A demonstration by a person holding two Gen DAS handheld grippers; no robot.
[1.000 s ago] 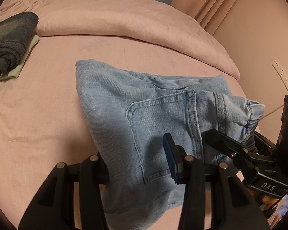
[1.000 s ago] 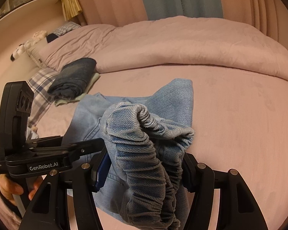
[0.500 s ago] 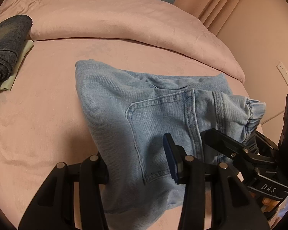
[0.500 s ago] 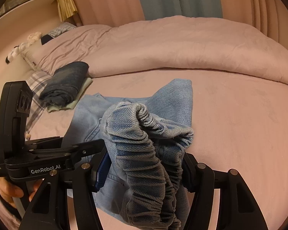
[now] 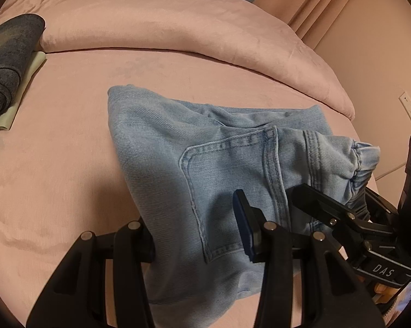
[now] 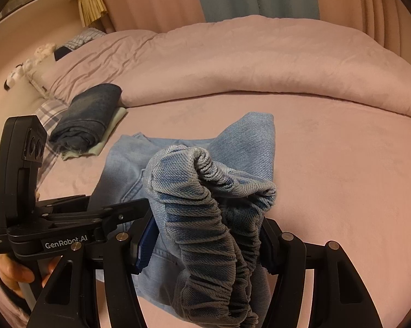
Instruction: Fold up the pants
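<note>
the right tongs [image 6: 205, 248] clamp the bunched elastic waistband [image 6: 213, 218] of the pale jeans [image 5: 205, 164], lifted off the pink bed [image 5: 68, 164]. the left tongs [image 5: 197, 235] pinch the denim beside the back pocket [image 5: 232, 186]. the risk: that thick gathered wad could slide out of the right pads and spill the fold, or uneven pulling could skew the edges. only the right view shows the waistband grip and the hand [image 6: 11, 270]; only the left view shows the pocket seams. folded dark clothes [image 6: 88, 114] sit well apart.
</note>
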